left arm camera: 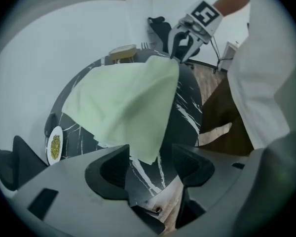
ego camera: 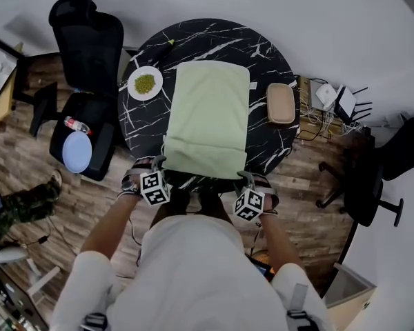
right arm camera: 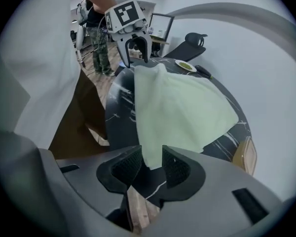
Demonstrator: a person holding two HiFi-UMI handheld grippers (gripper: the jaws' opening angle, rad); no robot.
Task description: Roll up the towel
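A pale green towel [ego camera: 207, 116] lies flat on the round black marble table [ego camera: 262, 54], and its near edge hangs a little over the table's front rim. My left gripper [ego camera: 157, 163] is at the towel's near left corner. In the left gripper view the jaws [left arm camera: 150, 164] stand wide apart, and the towel [left arm camera: 123, 107] corner sits loose between them. My right gripper [ego camera: 247, 178] is at the near right corner. Its jaws [right arm camera: 151, 164] stand narrower, with the towel [right arm camera: 182, 107] corner in the gap and the pads not pressing on it.
A white plate of green food [ego camera: 145, 84] sits left of the towel and a tan oblong tray [ego camera: 281, 103] right of it. A dark pen [ego camera: 167, 45] lies at the back left. A black office chair [ego camera: 83, 47] holding a blue plate [ego camera: 76, 150] stands to the left.
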